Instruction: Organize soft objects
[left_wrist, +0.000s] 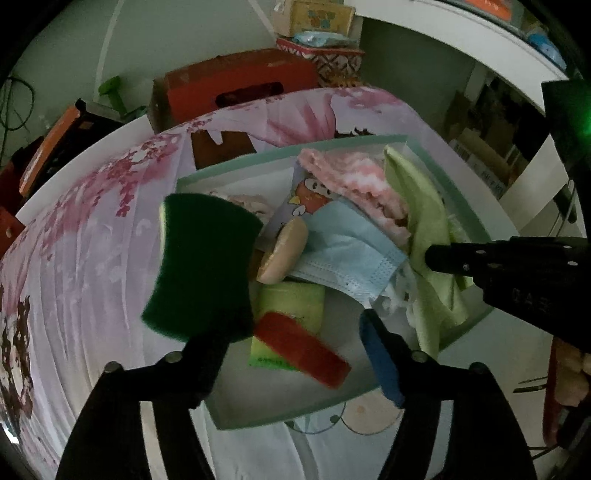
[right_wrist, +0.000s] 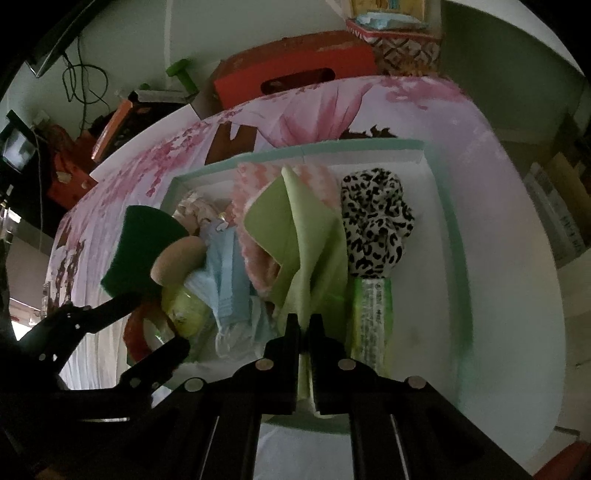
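- Pink floral sheet (left_wrist: 92, 258) covers the surface; a mint-rimmed tray (right_wrist: 456, 236) sits on it.
- Red cardboard box (left_wrist: 236, 88) stands behind.
- Left gripper (left_wrist: 291, 347) spread, green sponge (left_wrist: 203, 266) against one finger.
- Right gripper (right_wrist: 304, 332) clenched on the green cloth (right_wrist: 306, 236).

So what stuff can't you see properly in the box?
- Pale plush, right wrist view: mostly behind the green sponge.
- Tissue pack, left wrist view: print blurred, partly under the mask.
- Green cloth, right wrist view: bottom edge hidden by the right hand-held gripper.
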